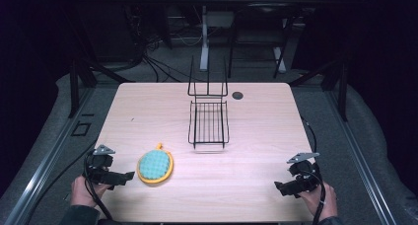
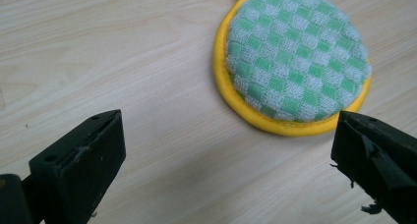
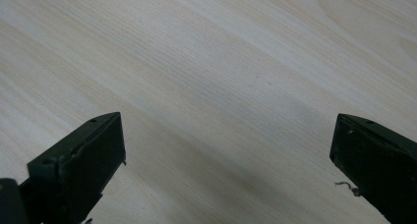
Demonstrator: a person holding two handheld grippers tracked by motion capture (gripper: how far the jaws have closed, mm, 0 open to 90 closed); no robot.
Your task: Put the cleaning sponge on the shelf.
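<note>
A round pad [image 1: 155,166] with a green-and-white checked top, a yellow rim and a small loop lies flat on the wooden table [image 1: 148,111], front left. My left gripper [image 1: 129,176] is just left of it, open and holding nothing. In the left gripper view the pad [image 2: 295,62] lies ahead and to the right, its near edge close to the right jaw; my left gripper [image 2: 228,145] hovers over bare wood. My right gripper [image 1: 279,187] stands open at the front right, far from the pad. In the right gripper view, bare wood lies between the spread jaws of my right gripper [image 3: 228,145].
A black wire rack [image 1: 208,120] with an upright back stands at the middle of the table, behind the pad. A small dark disc [image 1: 237,95] lies to its right at the far edge. Cables and stands crowd the dark floor beyond.
</note>
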